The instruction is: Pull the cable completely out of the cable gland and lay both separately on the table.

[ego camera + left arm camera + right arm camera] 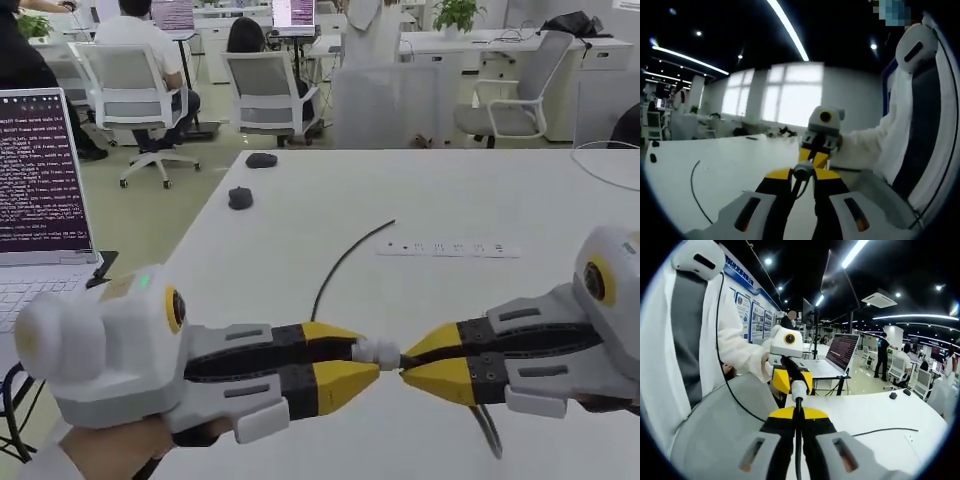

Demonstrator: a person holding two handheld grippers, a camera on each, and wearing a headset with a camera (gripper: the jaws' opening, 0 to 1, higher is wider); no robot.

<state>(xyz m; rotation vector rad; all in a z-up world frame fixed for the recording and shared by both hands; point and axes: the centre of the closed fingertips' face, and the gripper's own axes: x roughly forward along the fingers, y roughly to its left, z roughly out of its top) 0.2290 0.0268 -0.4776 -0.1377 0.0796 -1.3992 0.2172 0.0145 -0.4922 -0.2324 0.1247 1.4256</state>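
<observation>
Left tool [368, 358] is clamped on the white cable gland [381, 351] above the table [300, 250]. Just right of the gland, the right tool [404, 367] pinches the black cable [798, 440]. Beyond the gland lies a power strip [447, 247].

White desk [520, 190], head view. A black cable [345, 262] is laid in a curve across the middle. A white power strip [448, 248] is placed just beside its far end. A dark mouse [240, 198] and a second dark mouse [261, 160] are set near the far left edge.
</observation>
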